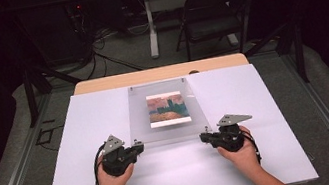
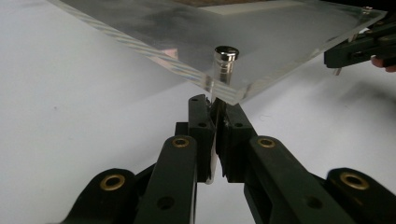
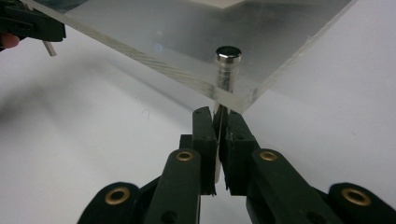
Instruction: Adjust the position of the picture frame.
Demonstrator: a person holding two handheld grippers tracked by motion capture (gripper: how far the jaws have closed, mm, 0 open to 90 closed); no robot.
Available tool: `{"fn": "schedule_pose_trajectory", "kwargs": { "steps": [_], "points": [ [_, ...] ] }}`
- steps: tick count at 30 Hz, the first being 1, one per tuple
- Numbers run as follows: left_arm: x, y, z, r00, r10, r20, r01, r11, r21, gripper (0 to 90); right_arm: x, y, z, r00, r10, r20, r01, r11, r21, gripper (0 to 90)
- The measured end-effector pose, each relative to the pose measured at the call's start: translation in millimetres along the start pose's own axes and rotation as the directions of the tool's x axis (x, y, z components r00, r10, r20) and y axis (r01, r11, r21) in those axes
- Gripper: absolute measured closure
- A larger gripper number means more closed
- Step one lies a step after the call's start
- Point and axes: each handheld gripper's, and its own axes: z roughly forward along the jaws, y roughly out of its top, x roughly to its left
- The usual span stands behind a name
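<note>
- Your left gripper (image 1: 137, 146) sits at the near left corner of the clear plate (image 1: 168, 127). Your left hand (image 1: 111, 180) wraps its body from below.
- In the left gripper view the jaws are closed to a thin slit on a pin (image 2: 215, 100) that comes down from under the plate corner. The pin's metal cap (image 2: 226, 52) sits on top of the plate, right above the jaws.
- Your right gripper (image 1: 204, 137) mirrors this at the near right corner, with your right hand (image 1: 243, 152) behind it.
- In the right gripper view the jaws are closed just as narrow on a second pin (image 3: 217, 109) below that corner, its cap (image 3: 228, 52) also on the plate's top face.
- Each gripper's pads press on its pin; neither touches the plate edge itself, as far as you can see.
- The plate lies at mid-table on the white sheet (image 1: 83, 136), its near edge between your two grippers and its far edge near the wooden table edge (image 1: 100, 84). In both gripper views the near corners stand clear of the sheet.
- A picture (image 1: 168, 109) with orange sky and blue water lies under the plate, toward its far half, well apart from both grippers.
- Beyond the table: a folding chair (image 1: 212, 13) and loose cables (image 1: 101, 57) on the floor.
- Grey three-cornered plates top both grippers.
</note>
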Motion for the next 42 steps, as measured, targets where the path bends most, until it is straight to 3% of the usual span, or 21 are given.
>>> {"fn": "schedule_pose_trajectory", "kwargs": {
  "steps": [10, 17, 25, 42],
  "points": [
    [10.1, -1.2, 9.9, 0.9991, -0.04, -0.009, 0.041, 0.999, 0.018, 85.0, 1.8, 2.1, 2.6, 0.9996, -0.028, -0.001, 0.028, 1.0, -0.001, 85.4],
    [13.8, -0.8, 18.6, 0.9981, -0.061, -0.007, 0.061, 0.9978, 0.026, 84.8, -3.0, 3.9, 5.5, 1.0, -0.009, 0.002, 0.009, 1.0, -0.009, 85.1],
    [13.2, 3.0, 26.2, 0.9986, -0.053, 0.005, 0.053, 0.9983, 0.026, 84.9, -11.6, 5.0, 4.2, 0.9994, 0.027, 0.024, -0.027, 0.999, -0.02, 84.8],
    [14.3, 3.6, 37.8, 0.9986, -0.052, 0.006, 0.052, 0.9977, 0.045, 84.7, -18.6, 3.9, 7.1, 0.9981, 0.028, 0.054, -0.028, 1.0, -0.01, 84.4]
  ]
}}
